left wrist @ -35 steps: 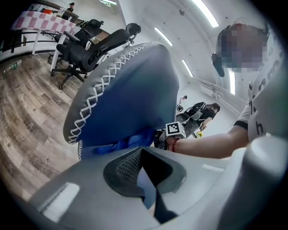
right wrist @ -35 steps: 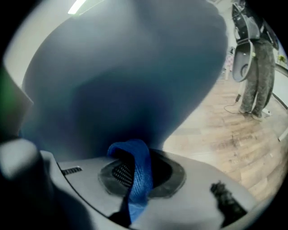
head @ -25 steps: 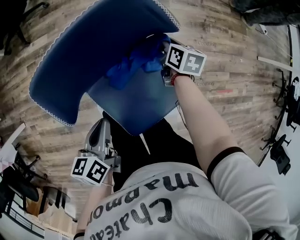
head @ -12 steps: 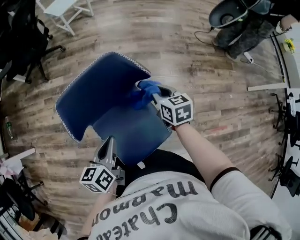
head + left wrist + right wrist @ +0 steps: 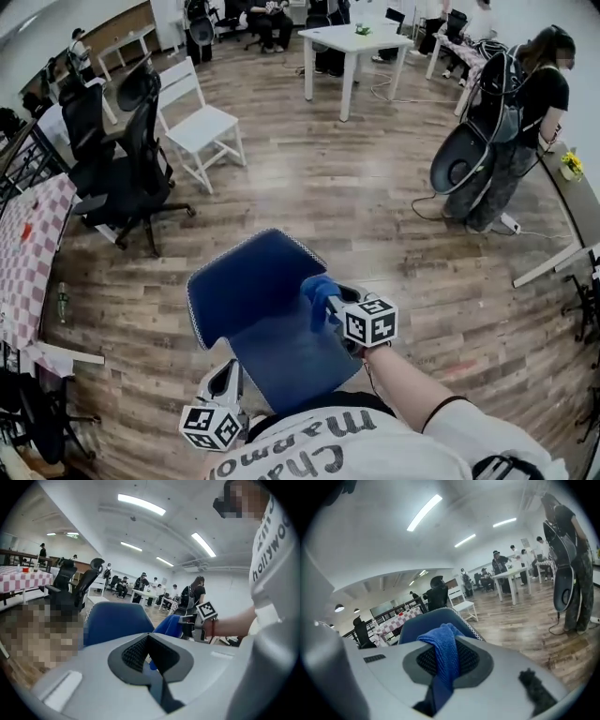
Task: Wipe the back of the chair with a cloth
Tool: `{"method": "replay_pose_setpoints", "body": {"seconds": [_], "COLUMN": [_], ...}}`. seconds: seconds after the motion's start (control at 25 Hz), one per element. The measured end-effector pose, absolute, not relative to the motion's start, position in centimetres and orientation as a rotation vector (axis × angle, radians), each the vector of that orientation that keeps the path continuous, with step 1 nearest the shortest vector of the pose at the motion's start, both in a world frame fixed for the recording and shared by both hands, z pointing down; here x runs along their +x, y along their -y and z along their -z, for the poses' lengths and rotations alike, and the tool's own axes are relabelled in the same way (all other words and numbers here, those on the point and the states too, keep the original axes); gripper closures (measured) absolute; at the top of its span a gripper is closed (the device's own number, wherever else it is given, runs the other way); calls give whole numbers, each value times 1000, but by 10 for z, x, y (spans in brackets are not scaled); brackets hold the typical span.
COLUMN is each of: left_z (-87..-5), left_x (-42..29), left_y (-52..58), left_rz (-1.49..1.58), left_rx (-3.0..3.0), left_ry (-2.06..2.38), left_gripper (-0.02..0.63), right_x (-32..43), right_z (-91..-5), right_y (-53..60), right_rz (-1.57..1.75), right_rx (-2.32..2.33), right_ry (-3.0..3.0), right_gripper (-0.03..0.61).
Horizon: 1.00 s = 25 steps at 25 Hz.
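Both clenched: right claw (image 5: 331, 302) on cloth (image 5: 317, 289), left claw (image 5: 227, 373) empty; chair (image 5: 246, 279) base hidden.

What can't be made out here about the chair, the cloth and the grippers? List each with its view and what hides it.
1. Legs of the chair: head view, hidden under its own seat.
2. Whether the cloth touches the chair: head view, too small; right gripper view, the body of the right gripper blocks it.
3. Right gripper's fingertips: head view, the cloth covers them.
4. Things on the white table: head view, too small.
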<state>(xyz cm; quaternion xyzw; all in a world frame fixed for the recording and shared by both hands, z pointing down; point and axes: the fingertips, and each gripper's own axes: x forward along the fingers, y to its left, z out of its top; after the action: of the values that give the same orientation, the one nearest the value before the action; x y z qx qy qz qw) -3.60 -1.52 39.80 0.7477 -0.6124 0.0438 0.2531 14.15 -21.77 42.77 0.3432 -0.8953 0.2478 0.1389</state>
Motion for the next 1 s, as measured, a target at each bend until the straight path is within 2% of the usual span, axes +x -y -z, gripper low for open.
{"method": "replay_pose_setpoints", "body": {"seconds": [0.2,0.44,0.64,1.0], "left_z": [-359,-291,-271,-261], "left_x": [-46,-77,-111,-87], "left_y": [-9,-63,-86,-99], "left_rz": [167,247,207,214], "left_rx": [2058,2158,2275,2440], "left_ry": [1565,1503,1550,1338], "left_gripper": [611,611,611,611], "right_x": [132,112,80,68], "right_z": [-373,-313,-284,-254], "right_y": [185,129,71,-13], "right_rz": [-627,-631,-611,-651], "right_rx": [1095,1228,1250,1215], "right_ry": [2660,2755,2807,2842], "right_gripper": [529,529,529,529]}}
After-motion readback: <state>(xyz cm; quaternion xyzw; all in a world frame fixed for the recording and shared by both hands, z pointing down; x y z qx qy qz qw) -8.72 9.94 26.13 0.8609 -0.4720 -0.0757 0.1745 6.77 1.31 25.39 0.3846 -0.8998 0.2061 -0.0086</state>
